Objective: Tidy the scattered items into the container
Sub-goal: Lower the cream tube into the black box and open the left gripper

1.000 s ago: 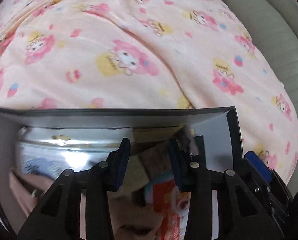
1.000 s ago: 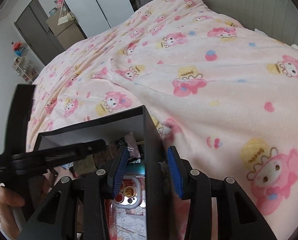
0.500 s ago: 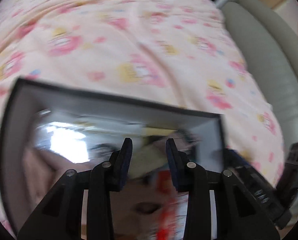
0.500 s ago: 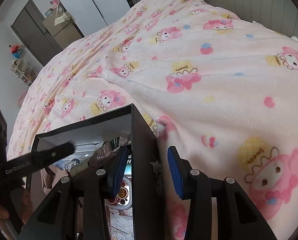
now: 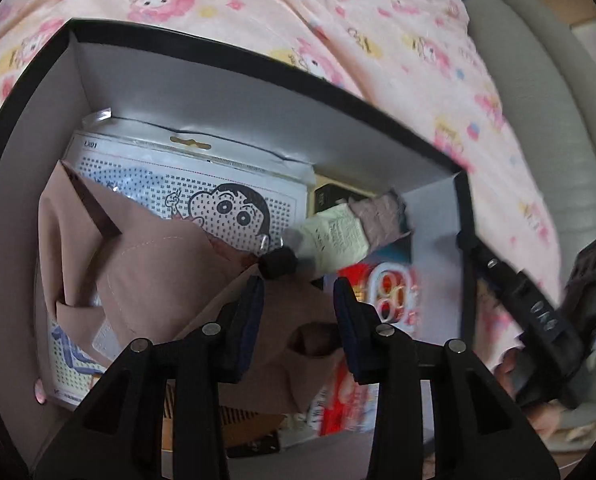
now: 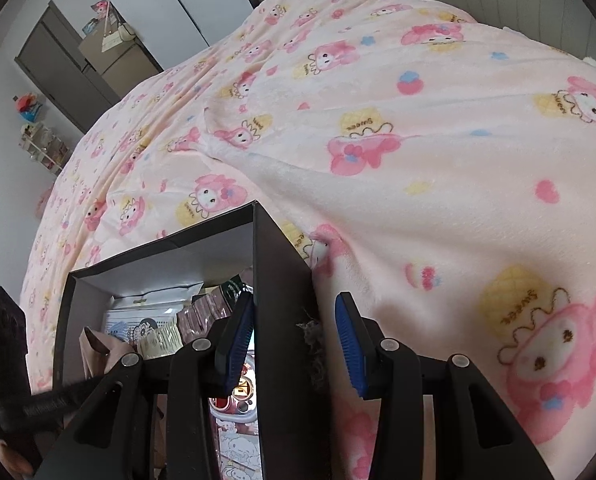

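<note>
A black box (image 5: 226, 92) with grey inner walls sits on the pink cartoon-print blanket. It holds a brown cloth (image 5: 138, 272), a cartoon-face bead pack (image 5: 226, 200), a red and white packet (image 5: 382, 292) and small items. My left gripper (image 5: 298, 312) is open and empty, hovering over the box above the brown cloth. My right gripper (image 6: 294, 328) is open and straddles the box's right wall (image 6: 282, 280), one finger inside, one outside. The box's contents also show in the right wrist view (image 6: 158, 328).
The pink blanket (image 6: 378, 140) covers the bed around the box. A grey padded headboard (image 5: 538, 100) runs along the right. Grey cabinets (image 6: 78, 60) and a small shelf stand by the far wall. The other gripper shows at the right edge of the left wrist view (image 5: 538, 320).
My left gripper has risen and tilted down over the box, so the whole inside now shows. My right gripper has stayed over the box's right wall.
</note>
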The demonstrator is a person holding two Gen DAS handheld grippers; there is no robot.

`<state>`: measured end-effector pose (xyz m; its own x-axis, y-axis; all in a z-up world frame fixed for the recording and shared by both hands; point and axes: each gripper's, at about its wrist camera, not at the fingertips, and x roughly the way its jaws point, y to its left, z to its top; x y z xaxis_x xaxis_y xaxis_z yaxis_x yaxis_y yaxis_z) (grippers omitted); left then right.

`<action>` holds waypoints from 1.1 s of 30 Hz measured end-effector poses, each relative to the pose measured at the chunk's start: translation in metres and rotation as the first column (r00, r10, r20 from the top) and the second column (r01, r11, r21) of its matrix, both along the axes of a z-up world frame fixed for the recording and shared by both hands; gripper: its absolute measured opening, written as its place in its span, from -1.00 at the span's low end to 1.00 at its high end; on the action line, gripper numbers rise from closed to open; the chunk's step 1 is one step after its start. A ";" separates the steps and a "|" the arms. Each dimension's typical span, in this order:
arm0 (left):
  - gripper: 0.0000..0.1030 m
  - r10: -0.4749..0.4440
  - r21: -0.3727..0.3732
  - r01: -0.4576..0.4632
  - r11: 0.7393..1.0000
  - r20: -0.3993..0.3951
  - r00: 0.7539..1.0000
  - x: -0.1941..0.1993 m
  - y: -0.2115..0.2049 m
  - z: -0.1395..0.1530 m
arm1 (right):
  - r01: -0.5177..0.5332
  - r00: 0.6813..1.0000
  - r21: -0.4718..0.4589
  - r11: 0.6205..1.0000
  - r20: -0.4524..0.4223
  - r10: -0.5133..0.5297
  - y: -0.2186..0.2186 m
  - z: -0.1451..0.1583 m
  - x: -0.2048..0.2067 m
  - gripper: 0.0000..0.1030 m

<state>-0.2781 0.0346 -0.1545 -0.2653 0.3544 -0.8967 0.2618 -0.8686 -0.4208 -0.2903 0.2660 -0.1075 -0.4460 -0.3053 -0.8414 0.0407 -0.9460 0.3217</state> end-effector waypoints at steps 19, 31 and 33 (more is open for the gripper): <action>-0.29 -0.145 0.034 0.148 0.988 -0.076 0.986 -0.066 0.051 0.003 | -0.018 1.000 -0.008 1.000 0.011 0.018 -0.005 -0.003 -0.001 -0.28; -0.27 -0.186 0.047 0.198 0.979 -0.190 0.964 -0.037 0.054 0.038 | -0.006 0.999 0.041 0.999 -0.036 0.008 -0.003 0.015 0.018 -0.28; -0.20 -0.209 0.011 0.217 0.976 -0.237 0.949 -0.017 0.051 0.054 | -0.014 0.998 0.031 0.999 -0.064 0.016 -0.005 0.027 0.031 -0.27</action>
